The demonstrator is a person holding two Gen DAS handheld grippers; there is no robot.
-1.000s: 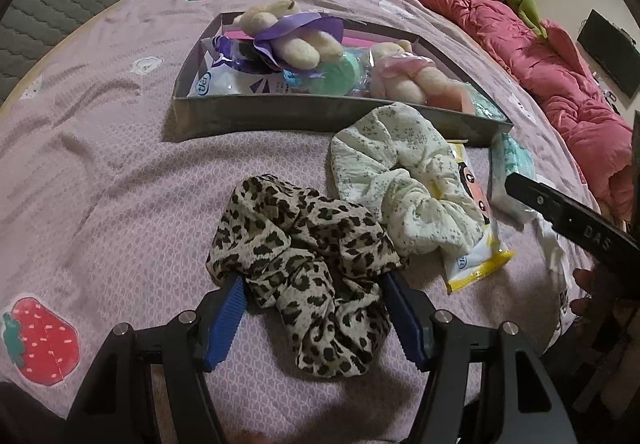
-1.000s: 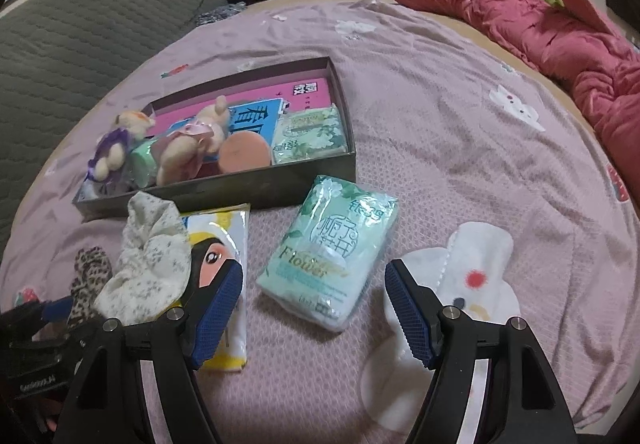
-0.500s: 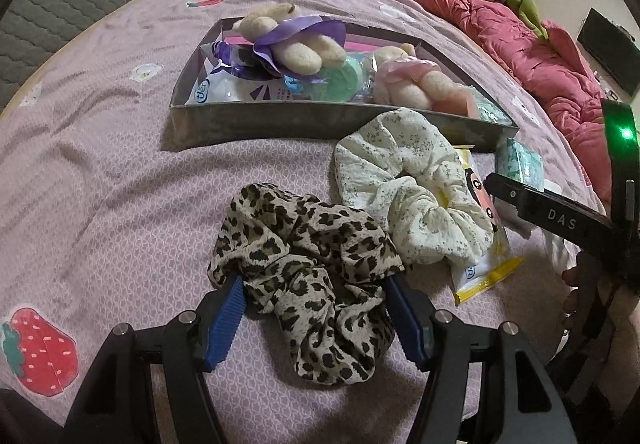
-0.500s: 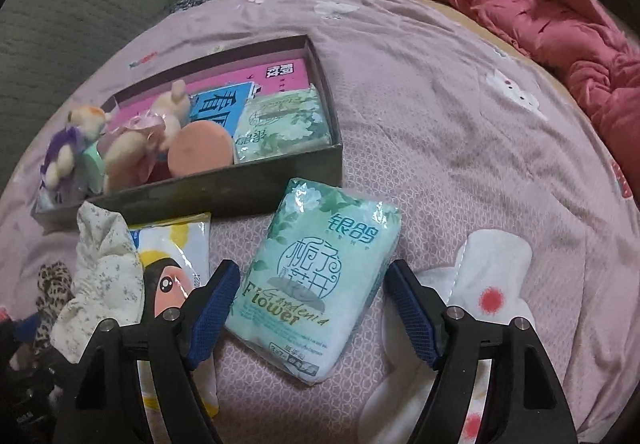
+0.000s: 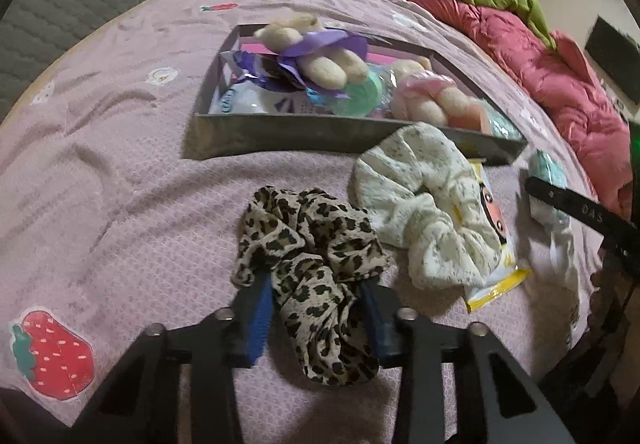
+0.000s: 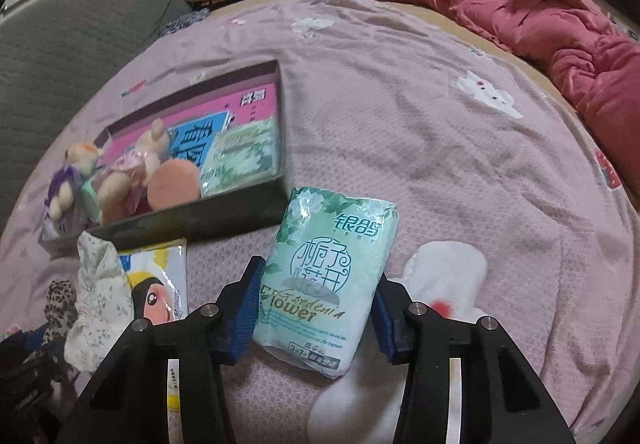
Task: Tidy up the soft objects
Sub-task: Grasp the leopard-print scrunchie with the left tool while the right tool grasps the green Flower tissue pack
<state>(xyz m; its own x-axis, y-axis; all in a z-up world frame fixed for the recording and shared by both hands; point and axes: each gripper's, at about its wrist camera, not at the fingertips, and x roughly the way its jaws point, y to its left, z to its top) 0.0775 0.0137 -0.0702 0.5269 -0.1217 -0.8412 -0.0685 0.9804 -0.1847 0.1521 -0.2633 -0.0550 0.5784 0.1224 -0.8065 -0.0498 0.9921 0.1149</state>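
- Left gripper (image 5: 316, 308) pads pinched on leopard scrunchie (image 5: 310, 256); lift it straight, clear of white scrunchie (image 5: 428, 203) at 2 o'clock
- Right gripper (image 6: 310, 318) pads clamp tissue pack (image 6: 328, 276); squeeze gently, carry toward box (image 6: 192, 219) at 11 o'clock

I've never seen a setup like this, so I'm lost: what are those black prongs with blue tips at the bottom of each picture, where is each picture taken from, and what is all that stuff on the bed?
No robot arm here: a person holds a two-finger gripper in each hand, and each carries a wide-angle camera looking along its fingers. That is why the bed looks curved.

One picture is from the left gripper. Its blue-padded fingers have closed on a leopard scrunchie. Beside that lies a cream scrunchie, partly on a yellow cartoon packet.

The other is from the right gripper, whose fingers press both sides of a green tissue pack. A white pad lies next to it.

Further back sits a grey box already holding small plush bears and packets. Everything rests on a pink bedspread.
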